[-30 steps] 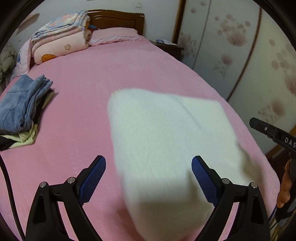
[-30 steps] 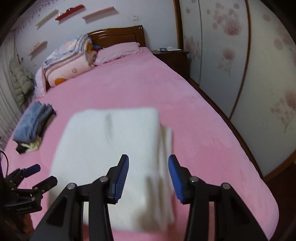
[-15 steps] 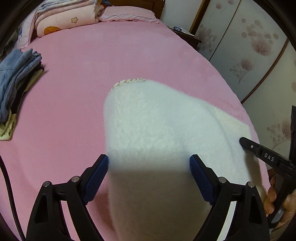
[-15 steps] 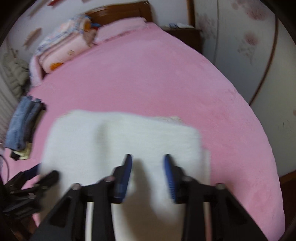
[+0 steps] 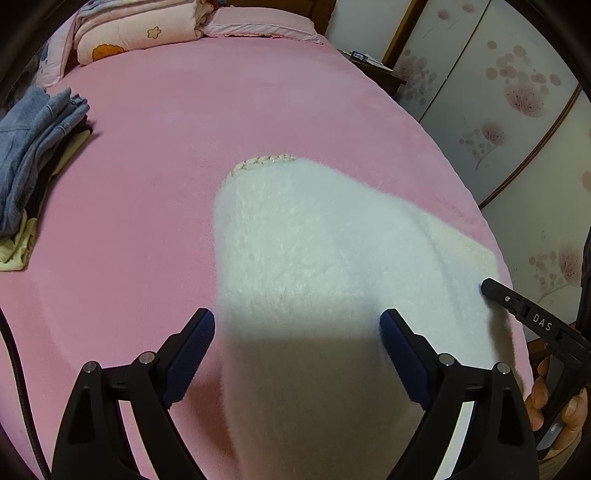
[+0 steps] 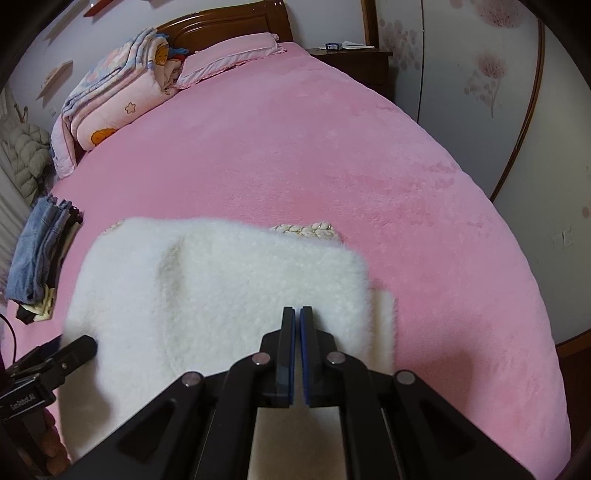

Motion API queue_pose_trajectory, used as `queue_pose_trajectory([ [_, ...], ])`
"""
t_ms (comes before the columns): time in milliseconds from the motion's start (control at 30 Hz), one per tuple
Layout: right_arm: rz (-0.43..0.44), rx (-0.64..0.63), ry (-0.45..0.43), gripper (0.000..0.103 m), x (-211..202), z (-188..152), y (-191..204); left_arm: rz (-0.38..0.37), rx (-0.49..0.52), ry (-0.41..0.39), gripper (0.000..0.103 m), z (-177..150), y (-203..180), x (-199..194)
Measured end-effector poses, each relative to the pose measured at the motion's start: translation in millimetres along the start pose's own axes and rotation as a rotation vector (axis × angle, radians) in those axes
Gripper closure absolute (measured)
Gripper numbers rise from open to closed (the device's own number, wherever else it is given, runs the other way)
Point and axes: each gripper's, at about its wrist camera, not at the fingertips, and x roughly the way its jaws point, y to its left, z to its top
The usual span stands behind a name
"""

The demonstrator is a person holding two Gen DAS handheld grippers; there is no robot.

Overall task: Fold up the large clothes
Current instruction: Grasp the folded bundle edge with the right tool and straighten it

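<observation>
White fuzzy garment (image 6: 229,295) lies folded at bed's (image 6: 369,147) 6 o'clock edge; right claw (image 6: 296,314) clenched empty above it, left claw (image 5: 297,325) released astride it—press flat, square edges.

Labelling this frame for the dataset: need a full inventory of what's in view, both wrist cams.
fluffy garment: 1, white, folded, near end of bed, under both grippers
bed cover: 1, pink, spread over the whole bed
clothes pile: 1, blue denim on top, dark and pale yellow pieces below, left edge of bed
folded quilt: 1, pink and blue with prints, head of bed, left
pillow: 1, pink, by headboard
headboard: 1, brown wood
nightstand: 1, dark wood, right of bed head
left gripper: black, blue pads, open, straddling garment
right gripper: black, shut, over garment; cannot tell if fabric is pinched
</observation>
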Motion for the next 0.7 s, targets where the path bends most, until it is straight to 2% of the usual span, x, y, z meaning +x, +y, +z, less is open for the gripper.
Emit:
queue_pose_trajectory([
  [167,0.027,-0.002,-0.018,0.094,-32.4,-1.0,5.1,-0.009,0.002,-0.051,0.013,2.1,-5.7,-37.7],
  [267,0.029,-0.033,-0.064,0.073,-64.8,-5.3,13.5,-0.014,0.013,-0.086,0.01,2.9,-12.6,-68.2],
  [333,0.035,-0.054,-0.1,0.055,-88.0,-8.6,19.1,-0.011,0.041,-0.111,0.006,1.3,-18.8,-90.2],
  [433,0.059,-0.073,-0.146,0.044,-127.6,-14.4,27.5,0.001,0.088,-0.151,0.005,-3.8,-25.6,-123.8],
  [700,0.053,-0.139,-0.252,0.037,-206.1,-27.9,43.6,-0.057,0.124,-0.125,0.005,-4.4,-25.8,-183.3],
])
